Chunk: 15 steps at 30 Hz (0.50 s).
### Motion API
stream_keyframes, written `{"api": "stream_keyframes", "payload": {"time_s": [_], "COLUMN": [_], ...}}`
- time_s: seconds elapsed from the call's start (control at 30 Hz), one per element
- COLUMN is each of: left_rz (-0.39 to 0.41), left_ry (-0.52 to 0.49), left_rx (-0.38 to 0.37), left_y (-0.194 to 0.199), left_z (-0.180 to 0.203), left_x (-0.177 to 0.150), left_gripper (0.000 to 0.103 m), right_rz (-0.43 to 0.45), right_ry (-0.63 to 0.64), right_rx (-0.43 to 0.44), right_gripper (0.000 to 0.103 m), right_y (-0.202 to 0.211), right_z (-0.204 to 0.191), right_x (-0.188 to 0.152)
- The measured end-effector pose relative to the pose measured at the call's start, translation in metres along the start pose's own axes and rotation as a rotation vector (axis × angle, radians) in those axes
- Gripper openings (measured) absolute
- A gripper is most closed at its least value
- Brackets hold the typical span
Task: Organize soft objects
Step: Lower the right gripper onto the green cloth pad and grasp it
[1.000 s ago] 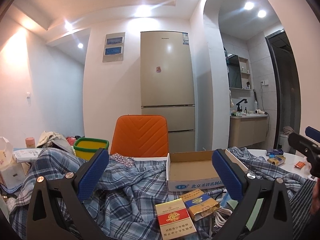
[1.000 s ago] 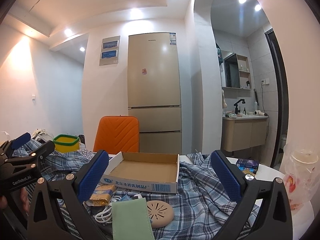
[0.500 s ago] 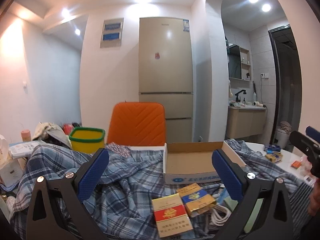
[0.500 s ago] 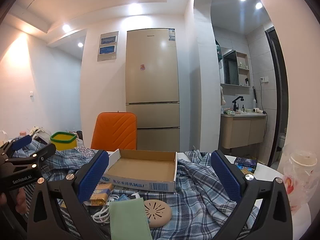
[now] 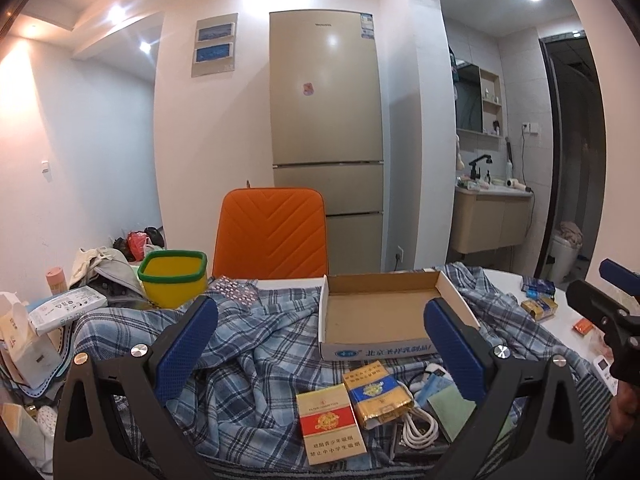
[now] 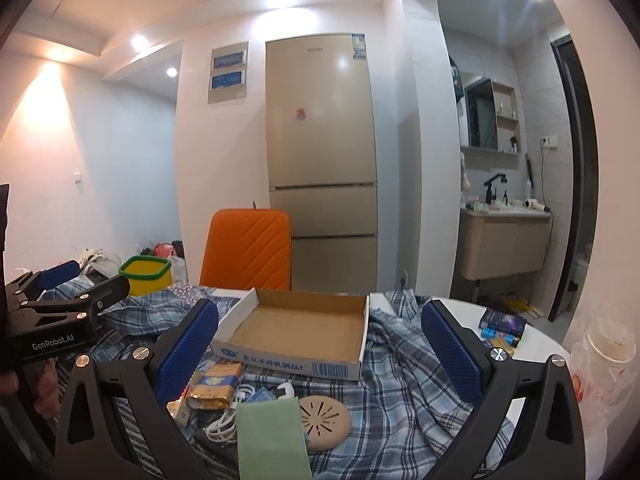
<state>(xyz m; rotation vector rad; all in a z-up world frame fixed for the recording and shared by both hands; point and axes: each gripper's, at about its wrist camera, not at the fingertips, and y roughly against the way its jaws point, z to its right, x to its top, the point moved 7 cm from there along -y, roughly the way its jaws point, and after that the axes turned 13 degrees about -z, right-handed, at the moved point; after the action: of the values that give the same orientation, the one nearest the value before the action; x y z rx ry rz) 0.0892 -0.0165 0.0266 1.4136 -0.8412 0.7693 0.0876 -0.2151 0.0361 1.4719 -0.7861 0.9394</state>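
Tilted down since earlier; left gripper (image 5: 320, 344) and right gripper (image 6: 320, 344) both spread wide, empty. Plaid shirt (image 5: 256, 344) crumpled across table, under cardboard box (image 6: 300, 332). Likely light, limp; best pinched at a raised fold.

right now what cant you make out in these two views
- Table surface: almost all hidden under the plaid cloth in both views.
- White cable: partly hidden under the green cloth and gold pack, right wrist view.
- Green cloth: near end cut off by the bottom edge, right wrist view.
- Cardboard box: small label print unreadable, near right corner blocked by a left claw finger.
- Bathroom counter items: too small.
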Motion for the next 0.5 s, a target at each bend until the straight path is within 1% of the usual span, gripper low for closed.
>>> {"api": "stream_keyframes", "payload": {"time_s": [0.17, 0.3, 0.4, 0.5], "left_rz": [-0.068, -0.160, -0.228, -0.282], "left_ry": [-0.013, -0.009, 0.010, 0.018], "left_rx": [-0.010, -0.022, -0.051, -0.050], "left_y": [-0.007, -0.017, -0.023, -0.029], "left_z": [0.004, 0.007, 0.008, 0.005], "left_x": [-0.016, -0.039, -0.060, -0.075], "left_gripper": [0.103, 0.103, 0.103, 0.103], "right_rz": [-0.108, -0.219, -0.315, -0.403], "right_ry": [-0.011, -0.003, 0.010, 0.042], "right_rx": [0.044, 0.076, 0.118, 0.141], "right_gripper": [0.103, 0.101, 0.101, 0.100], "right_y": [-0.014, -0.032, -0.049, -0.067], "right_z": [0.003, -0.002, -0.008, -0.017], "right_x": [-0.016, -0.035, -0.052, -0.069]}}
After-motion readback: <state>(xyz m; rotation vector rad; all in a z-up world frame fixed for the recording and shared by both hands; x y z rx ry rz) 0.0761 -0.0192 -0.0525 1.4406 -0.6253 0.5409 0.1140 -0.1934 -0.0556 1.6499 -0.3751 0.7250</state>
